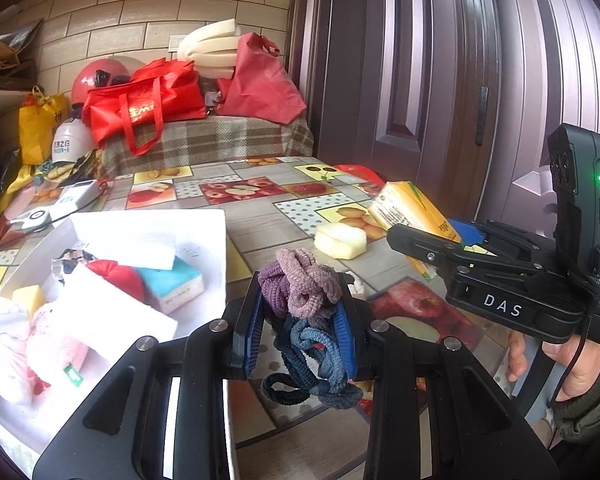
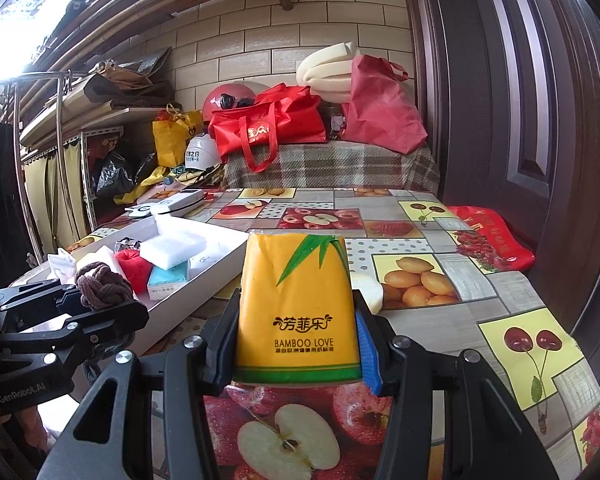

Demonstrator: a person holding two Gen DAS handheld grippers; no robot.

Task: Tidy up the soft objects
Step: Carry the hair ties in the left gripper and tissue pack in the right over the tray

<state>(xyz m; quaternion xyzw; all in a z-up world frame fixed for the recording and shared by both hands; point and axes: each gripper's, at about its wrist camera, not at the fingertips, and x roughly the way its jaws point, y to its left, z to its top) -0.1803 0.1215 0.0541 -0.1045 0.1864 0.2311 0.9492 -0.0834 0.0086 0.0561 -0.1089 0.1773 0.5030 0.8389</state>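
My left gripper (image 1: 302,320) is shut on a bunch of hair ties (image 1: 306,304), purple, pink, blue and black, held above the table just right of the white box (image 1: 204,224). My right gripper (image 2: 296,344) is shut on a yellow tissue pack (image 2: 296,308) marked BAMBOO LOVE, held above the table; it also shows in the left wrist view (image 1: 410,208). The white box (image 2: 220,256) holds white foam pads (image 2: 172,246), a red cloth (image 2: 134,266), a blue sponge (image 1: 172,284), socks (image 1: 8,336) and a pink cloth (image 1: 56,344). A pale yellow sponge (image 1: 340,240) lies on the table.
The table (image 2: 440,280) has a fruit-print cover. A remote and small devices (image 2: 172,202) lie at its far left. A red bag (image 2: 496,236) lies at the right edge by the dark door. Behind are red bags, helmets and foam on a plaid bench (image 2: 332,168).
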